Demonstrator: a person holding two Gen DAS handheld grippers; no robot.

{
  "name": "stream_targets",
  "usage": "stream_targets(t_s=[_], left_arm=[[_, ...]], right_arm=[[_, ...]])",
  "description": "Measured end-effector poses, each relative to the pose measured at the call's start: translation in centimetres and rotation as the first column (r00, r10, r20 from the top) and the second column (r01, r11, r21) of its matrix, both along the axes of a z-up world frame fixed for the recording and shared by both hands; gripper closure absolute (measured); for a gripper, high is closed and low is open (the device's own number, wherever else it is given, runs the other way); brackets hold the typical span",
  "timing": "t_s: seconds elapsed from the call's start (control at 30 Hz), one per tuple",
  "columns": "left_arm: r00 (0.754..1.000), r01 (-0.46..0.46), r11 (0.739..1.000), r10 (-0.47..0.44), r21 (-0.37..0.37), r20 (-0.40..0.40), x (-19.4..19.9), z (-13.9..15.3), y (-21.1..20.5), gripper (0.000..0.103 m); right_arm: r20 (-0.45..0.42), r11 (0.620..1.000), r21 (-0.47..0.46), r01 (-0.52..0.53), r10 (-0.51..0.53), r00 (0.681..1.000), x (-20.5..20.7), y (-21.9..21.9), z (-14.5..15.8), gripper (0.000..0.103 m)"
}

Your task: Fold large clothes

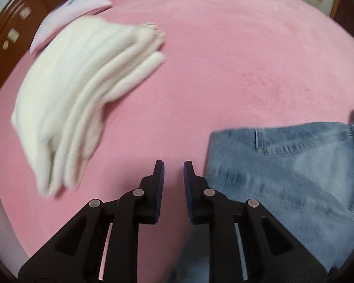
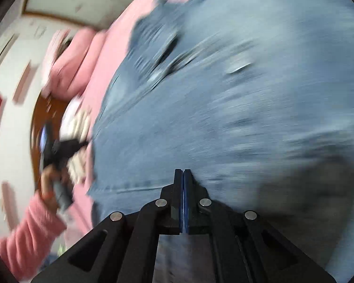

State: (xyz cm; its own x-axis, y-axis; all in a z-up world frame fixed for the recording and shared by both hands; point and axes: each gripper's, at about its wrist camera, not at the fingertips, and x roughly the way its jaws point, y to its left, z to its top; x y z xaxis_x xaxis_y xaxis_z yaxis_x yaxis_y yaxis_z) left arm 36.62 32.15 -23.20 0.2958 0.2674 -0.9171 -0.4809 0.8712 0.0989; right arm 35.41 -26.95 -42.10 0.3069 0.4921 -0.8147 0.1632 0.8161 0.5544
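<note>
Left gripper (image 1: 173, 165): jaws apart, nothing between them, only pink blanket (image 1: 224, 70) showing in the gap. It hangs above the blanket, just left of the jeans (image 1: 283, 169).

Jeans: light blue denim, lying on the blanket at the lower right of the left wrist view. Left edge runs just beside the right finger of the left gripper; contact cannot be told. A seam and a pocket edge are visible on the upper part.

White stack (image 1: 82, 99): folded white cloth, several layers fanned out, on the blanket to the upper left, well apart from the jeans. A pale pink pillow (image 1: 70, 16) sits behind it, against a brown wooden headboard (image 1: 14, 23).

Right gripper (image 2: 183, 171): jaws together, blue pads meeting with no visible gap. Whether denim is pinched between them cannot be told; the frame is heavily motion-blurred. The jeans (image 2: 236, 106) fill most of the right wrist view, directly ahead of and beneath the tips.

Right wrist view, left side: the left gripper (image 2: 59, 148) is visible as a dark blur, held by a hand (image 2: 50, 181) with a pink sleeve (image 2: 28, 233). The white stack (image 2: 79, 127) shows behind it.
</note>
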Motion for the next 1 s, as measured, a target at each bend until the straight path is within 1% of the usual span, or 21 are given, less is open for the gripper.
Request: stream_targets(t_s=[0.03,0.1,0.13,0.17,0.23,0.3,0.4,0.47,0.53,0.57,0.6,0.63,0.67,0.7,0.77,0.8,0.83,0.87,0.9,0.97,1.0], left_arm=[[1.000,0.012,1.000,-0.012,-0.024,0.025,-0.9,0.8,-0.1,0.088],[0.993,0.083,0.991,-0.072,-0.109,0.094,-3.4,2.8,-1.5,0.088],[0.986,0.134,0.979,-0.117,-0.156,0.117,-4.4,3.5,-2.4,0.088],[0.979,0.182,0.964,-0.159,-0.192,0.128,-5.0,3.9,-3.5,0.088],[0.966,0.258,0.932,-0.240,-0.253,0.100,-5.9,3.7,-5.9,0.088],[0.958,0.286,0.914,-0.278,-0.288,0.067,-6.9,2.9,-8.4,0.088],[0.962,0.245,0.914,-0.271,-0.322,-0.039,-8.3,-0.2,-11.1,0.088],[0.967,0.188,0.934,-0.230,-0.305,-0.108,-9.5,-2.0,-10.7,0.088],[0.974,0.147,0.947,-0.189,-0.285,-0.125,-10.7,-2.9,-9.4,0.088],[0.978,0.134,0.947,-0.173,-0.291,-0.114,-11.1,-3.1,-8.6,0.088],[0.981,0.119,0.946,-0.160,-0.300,-0.113,-11.5,-3.2,-7.8,0.093],[0.982,0.109,0.947,-0.150,-0.302,-0.117,-11.9,-3.2,-7.1,0.102],[0.983,0.099,0.950,-0.140,-0.298,-0.121,-12.2,-3.3,-6.2,0.102],[0.984,0.095,0.945,-0.138,-0.314,-0.117,-12.4,-3.4,-5.4,0.102],[0.983,0.093,0.935,-0.141,-0.343,-0.118,-12.6,-3.8,-4.4,0.102],[0.982,0.101,0.928,-0.150,-0.359,-0.112,-12.6,-4.0,-4.1,0.102],[0.981,0.114,0.924,-0.163,-0.364,-0.108,-12.6,-4.1,-4.0,0.102],[0.979,0.122,0.924,-0.172,-0.362,-0.109,-12.5,-4.2,-4.1,0.102],[0.977,0.130,0.925,-0.180,-0.357,-0.110,-12.5,-4.3,-4.2,0.102],[0.978,0.130,0.924,-0.179,-0.359,-0.108,-12.4,-4.8,-4.1,0.102],[0.980,0.120,0.922,-0.170,-0.369,-0.106,-12.5,-4.9,-3.9,0.102]], right_arm=[[0.018,0.995,-0.092,0.049,-0.048,0.999,-0.4,-1.8,1.1,0.103],[0.036,0.986,-0.137,0.093,-0.089,0.995,0.3,-2.9,1.7,0.103],[0.050,0.971,-0.204,0.122,-0.115,0.992,0.5,-3.0,2.4,0.103],[0.080,0.971,-0.202,0.127,-0.113,0.990,0.6,-1.7,2.9,0.102],[0.126,0.992,-0.089,0.088,-0.077,0.989,1.5,0.4,3.3,0.102],[0.125,1.000,0.013,0.027,-0.029,0.992,2.1,2.5,3.6,0.102],[0.079,0.986,0.138,-0.097,0.087,0.993,3.6,7.0,3.0,0.102],[0.047,0.974,0.154,-0.165,0.160,0.986,4.1,9.7,2.1,0.102],[0.008,0.968,0.089,-0.236,0.237,0.972,3.8,11.2,1.0,0.102],[-0.031,0.960,0.015,-0.280,0.280,0.959,3.6,11.8,0.3,0.101],[-0.056,0.947,-0.054,-0.317,0.314,0.948,3.4,11.8,-0.2,0.101],[-0.062,0.935,-0.094,-0.342,0.338,0.939,2.7,11.9,-0.4,0.101],[-0.046,0.930,-0.102,-0.354,0.351,0.935,2.4,10.8,-0.2,0.101],[-0.027,0.941,-0.111,-0.320,0.319,0.947,2.2,8.5,0.3,0.101],[-0.023,0.955,-0.208,-0.210,0.210,0.978,0.3,3.5,1.7,0.101],[-0.021,0.956,-0.263,-0.129,0.127,0.992,0.0,0.5,2.2,0.103],[-0.020,0.959,-0.279,-0.050,0.047,0.999,-0.5,-2.5,2.6,0.103],[-0.023,0.959,-0.284,-0.004,-0.002,1.000,-0.6,-4.5,2.7,0.103],[-0.026,0.942,-0.326,0.077,-0.090,0.996,-1.3,-7.1,3.0,0.103],[-0.019,0.951,-0.280,0.132,-0.143,0.990,-2.5,-8.1,3.8,0.103],[-0.021,0.943,-0.293,0.159,-0.173,0.985,-2.9,-8.5,4.4,0.103]])
